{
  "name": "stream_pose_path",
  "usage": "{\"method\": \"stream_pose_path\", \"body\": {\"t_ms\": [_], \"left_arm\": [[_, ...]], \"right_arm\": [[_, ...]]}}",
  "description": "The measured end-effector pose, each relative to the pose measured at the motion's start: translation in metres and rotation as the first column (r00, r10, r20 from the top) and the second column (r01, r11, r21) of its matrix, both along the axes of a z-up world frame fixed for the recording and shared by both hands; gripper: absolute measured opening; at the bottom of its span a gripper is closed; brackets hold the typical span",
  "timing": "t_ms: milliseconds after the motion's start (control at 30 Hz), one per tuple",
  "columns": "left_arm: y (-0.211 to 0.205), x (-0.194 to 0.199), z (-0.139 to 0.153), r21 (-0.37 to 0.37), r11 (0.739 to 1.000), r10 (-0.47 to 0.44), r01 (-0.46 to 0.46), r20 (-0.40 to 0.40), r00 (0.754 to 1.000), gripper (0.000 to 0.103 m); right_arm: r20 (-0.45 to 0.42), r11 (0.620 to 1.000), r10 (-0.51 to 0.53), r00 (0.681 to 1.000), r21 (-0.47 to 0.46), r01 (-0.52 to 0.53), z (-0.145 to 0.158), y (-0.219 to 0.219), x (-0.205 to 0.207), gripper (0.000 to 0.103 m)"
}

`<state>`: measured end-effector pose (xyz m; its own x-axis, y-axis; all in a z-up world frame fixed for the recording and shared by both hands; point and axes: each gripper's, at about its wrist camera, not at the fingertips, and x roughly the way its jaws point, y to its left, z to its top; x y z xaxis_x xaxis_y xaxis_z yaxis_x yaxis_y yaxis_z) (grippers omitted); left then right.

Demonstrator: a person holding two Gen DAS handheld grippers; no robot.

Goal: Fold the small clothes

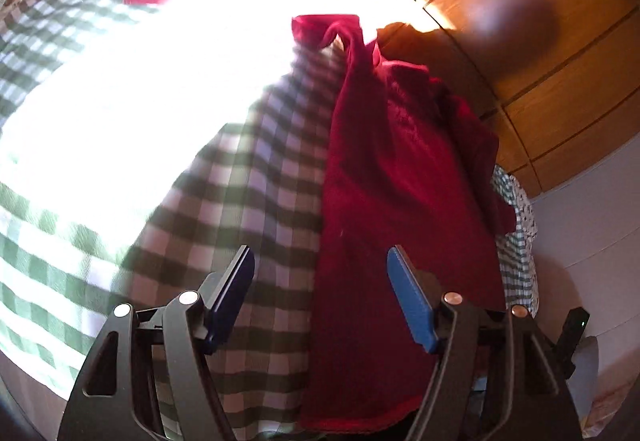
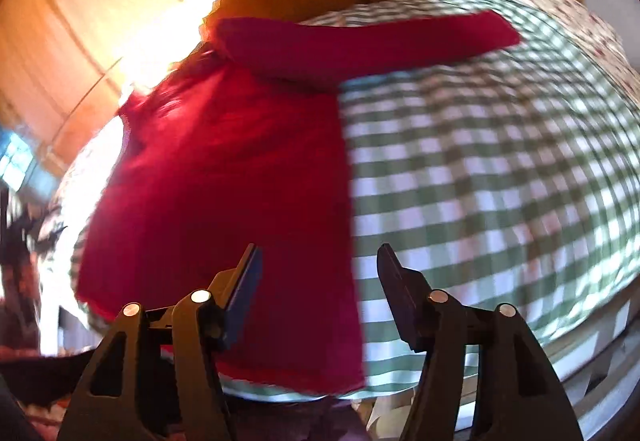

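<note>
The left claw [image 1: 320,273] is seen released, its blue pads [image 1: 412,301] spread apart above the cloth with nothing gripped between them. The right claw [image 2: 318,269] is likewise released and empty. A dark red garment [image 2: 224,169] is laid on a green-and-white checked cover [image 2: 500,177], one long sleeve [image 2: 360,45] stretched out sideways. Bright sunlight is cast across the cover in the left wrist view. Wooden panelling [image 1: 540,53] is seen behind.

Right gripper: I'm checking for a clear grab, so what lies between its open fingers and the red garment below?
Nothing. In the right wrist view the right gripper hangs open above the red garment on the green checked cloth; nothing lies between.
</note>
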<state>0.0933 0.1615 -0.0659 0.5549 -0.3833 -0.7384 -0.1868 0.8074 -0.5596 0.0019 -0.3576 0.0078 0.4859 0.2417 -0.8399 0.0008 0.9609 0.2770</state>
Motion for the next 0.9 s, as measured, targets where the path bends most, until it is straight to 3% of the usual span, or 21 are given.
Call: {"method": "stream_pose_path", "body": {"t_ms": [67,133,167,200,233,267,300,333,400,600,733,800,867,900], "left_arm": [[-0.011,-0.008,-0.015,-0.028,0.999,-0.028,0.028,-0.012,1.0,0.068],[-0.021,-0.016,-0.018,0.006,0.999,-0.047,0.047,0.011,0.999,0.066],[-0.027,-0.017,-0.018,0.029,0.997,-0.066,0.065,0.024,0.998,0.055],[-0.032,-0.016,-0.018,0.023,0.996,-0.092,0.092,0.021,0.996,0.033],[-0.035,-0.014,-0.019,0.014,0.993,-0.113,0.113,0.01,0.994,0.023],[-0.038,-0.012,-0.02,0.022,0.991,-0.136,0.136,0.006,0.991,0.014],[-0.042,-0.012,-0.017,0.061,0.987,-0.149,0.148,0.011,0.989,0.012],[-0.043,-0.012,-0.013,0.082,0.984,-0.162,0.16,0.017,0.987,0.011],[-0.041,-0.014,-0.004,0.104,0.98,-0.174,0.17,0.031,0.984,0.009],[-0.033,-0.039,-0.004,0.147,0.972,-0.181,0.182,-0.022,0.983,0.009],[-0.031,-0.04,-0.012,0.163,0.977,-0.133,0.14,-0.053,0.99,0.022],[-0.034,-0.03,-0.001,0.182,0.978,-0.102,0.103,-0.015,0.995,0.033],[-0.043,-0.016,0.013,0.228,0.969,-0.103,0.091,0.041,0.994,0.035],[-0.049,-0.008,0.021,0.254,0.963,-0.112,0.09,0.071,0.991,0.038]], "right_arm": [[-0.018,1.0,-0.009,1.0,0.003,0.009,-0.009,-0.002,0.005,0.059],[-0.038,1.0,-0.002,0.999,0.018,0.003,-0.024,0.001,0.012,0.059],[-0.044,1.0,0.007,0.999,0.018,-0.007,-0.028,0.006,0.015,0.059],[-0.038,1.0,0.016,0.999,0.003,-0.016,-0.031,0.011,0.017,0.058],[-0.028,0.999,0.028,0.999,-0.021,-0.029,-0.032,0.017,0.019,0.051],[-0.025,0.999,0.04,0.999,-0.026,-0.04,-0.032,0.02,0.02,0.035],[-0.025,0.998,0.059,0.998,-0.008,-0.06,-0.031,0.023,0.022,0.025],[-0.024,0.997,0.082,0.996,-0.005,-0.082,-0.028,0.027,0.022,0.009],[-0.01,0.991,0.12,0.993,-0.056,-0.12,-0.02,0.035,0.018,0.008],[0.002,0.976,0.214,0.977,-0.04,-0.214,0.004,0.034,-0.013,0.007],[-0.053,0.977,0.208,0.977,-0.025,-0.21,-0.011,0.033,-0.018,0.007],[-0.052,0.987,0.161,0.986,0.017,-0.16,-0.012,0.022,-0.01,0.009],[-0.018,0.995,0.102,0.995,0.01,-0.102,-0.006,0.011,-0.002,0.032],[0.0,0.998,0.063,0.998,0.014,-0.063,-0.003,0.003,0.004,0.037]]}}
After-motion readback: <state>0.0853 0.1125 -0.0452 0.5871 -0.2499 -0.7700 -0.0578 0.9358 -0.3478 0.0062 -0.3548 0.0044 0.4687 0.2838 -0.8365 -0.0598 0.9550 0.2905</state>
